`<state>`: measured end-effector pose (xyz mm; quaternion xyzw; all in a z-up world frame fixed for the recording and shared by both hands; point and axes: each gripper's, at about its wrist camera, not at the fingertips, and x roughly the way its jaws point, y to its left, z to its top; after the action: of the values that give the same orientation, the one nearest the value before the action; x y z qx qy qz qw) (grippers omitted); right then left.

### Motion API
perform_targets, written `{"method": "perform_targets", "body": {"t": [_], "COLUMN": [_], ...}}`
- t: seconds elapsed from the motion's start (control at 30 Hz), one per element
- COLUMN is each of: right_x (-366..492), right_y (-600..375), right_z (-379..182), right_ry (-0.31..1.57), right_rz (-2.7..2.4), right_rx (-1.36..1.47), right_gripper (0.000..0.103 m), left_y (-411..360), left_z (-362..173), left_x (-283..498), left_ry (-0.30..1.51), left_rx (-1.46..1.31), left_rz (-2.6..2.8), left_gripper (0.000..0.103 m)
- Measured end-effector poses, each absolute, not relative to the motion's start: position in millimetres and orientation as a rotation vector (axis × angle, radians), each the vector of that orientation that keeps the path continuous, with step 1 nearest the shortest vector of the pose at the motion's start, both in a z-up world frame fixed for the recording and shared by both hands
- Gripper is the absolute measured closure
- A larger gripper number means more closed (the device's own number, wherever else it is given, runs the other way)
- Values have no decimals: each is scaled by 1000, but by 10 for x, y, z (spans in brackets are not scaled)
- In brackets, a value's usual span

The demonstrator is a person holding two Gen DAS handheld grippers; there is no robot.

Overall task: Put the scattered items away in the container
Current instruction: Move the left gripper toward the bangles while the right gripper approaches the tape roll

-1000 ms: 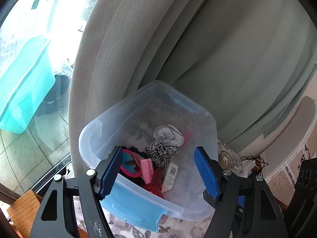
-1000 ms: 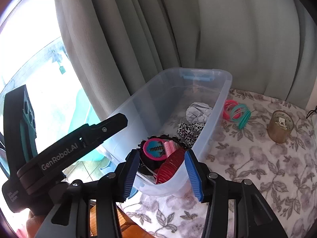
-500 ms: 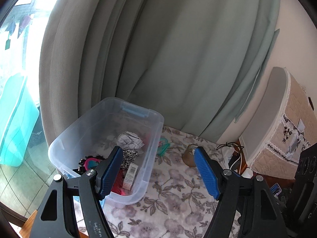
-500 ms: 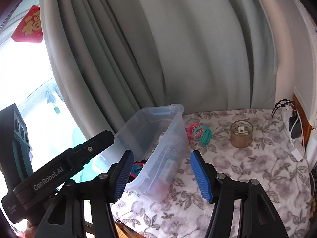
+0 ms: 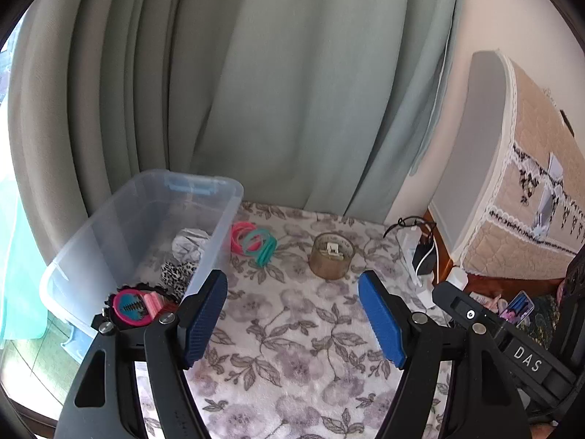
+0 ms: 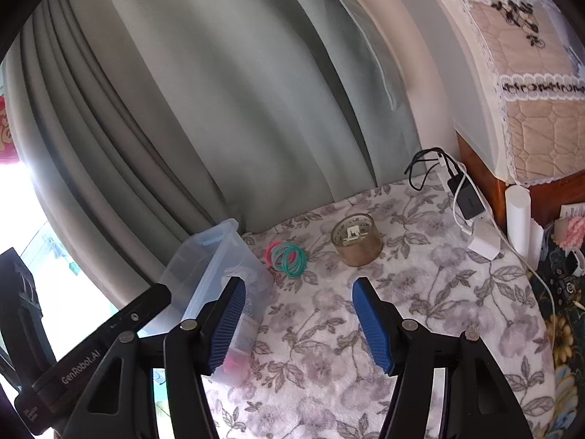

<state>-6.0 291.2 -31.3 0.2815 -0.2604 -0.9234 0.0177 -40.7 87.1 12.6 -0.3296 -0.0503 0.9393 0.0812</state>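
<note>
A clear plastic container (image 5: 128, 226) stands at the left on the flowered tablecloth (image 5: 292, 329). It holds a crumpled white piece (image 5: 190, 241), a leopard scrunchie (image 5: 175, 272), a pink and teal round brush (image 5: 131, 307) and a pink roller (image 5: 153, 301). Pink and teal hair ties (image 5: 254, 243) lie on the cloth just right of the container (image 6: 215, 256), with an amber glass jar (image 5: 332, 256) further right. My left gripper (image 5: 292, 281) hovers open over the cloth, short of both. My right gripper (image 6: 298, 283) is open and empty, with the hair ties (image 6: 289, 254) and jar (image 6: 356, 239) ahead of it.
Grey-green curtains (image 5: 292, 91) hang behind the table. Chargers and cables (image 6: 468, 201) and a white bottle (image 6: 517, 216) sit at the right edge, below an appliance under a quilted cover (image 5: 530, 183). The right gripper's body (image 5: 512, 347) is beside the left.
Both grippers have swung right, from over the container to over the tablecloth. The hair ties and jar have come into the left view. The right jaws stand wider than a second ago.
</note>
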Motion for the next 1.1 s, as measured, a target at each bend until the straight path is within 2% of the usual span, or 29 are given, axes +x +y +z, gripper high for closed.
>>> {"method": "perform_targets", "body": {"t": [0.4, 0.53, 0.8, 1.1], "right_x": [-454, -708, -1397, -2195], "right_y": [3262, 3268, 3202, 3144], "right_z": [-853, -920, -1029, -1161], "right_ry": [-834, -739, -539, -245], "right_rz": [-2867, -2871, -2844, -2701], "right_rx": [1064, 1111, 1170, 1244], "right_gripper": [38, 38, 38, 38], "left_y": [1228, 1284, 1176, 1188], "left_z": [-732, -989, -1332, -1640], "left_x": [-1303, -1656, -2192, -2521], "left_ry": [115, 201, 148, 199], "left_rx": [-1186, -1231, -1263, -1265], "left_rz": [2833, 2838, 2893, 2907], "left_gripper": [28, 28, 28, 30]}}
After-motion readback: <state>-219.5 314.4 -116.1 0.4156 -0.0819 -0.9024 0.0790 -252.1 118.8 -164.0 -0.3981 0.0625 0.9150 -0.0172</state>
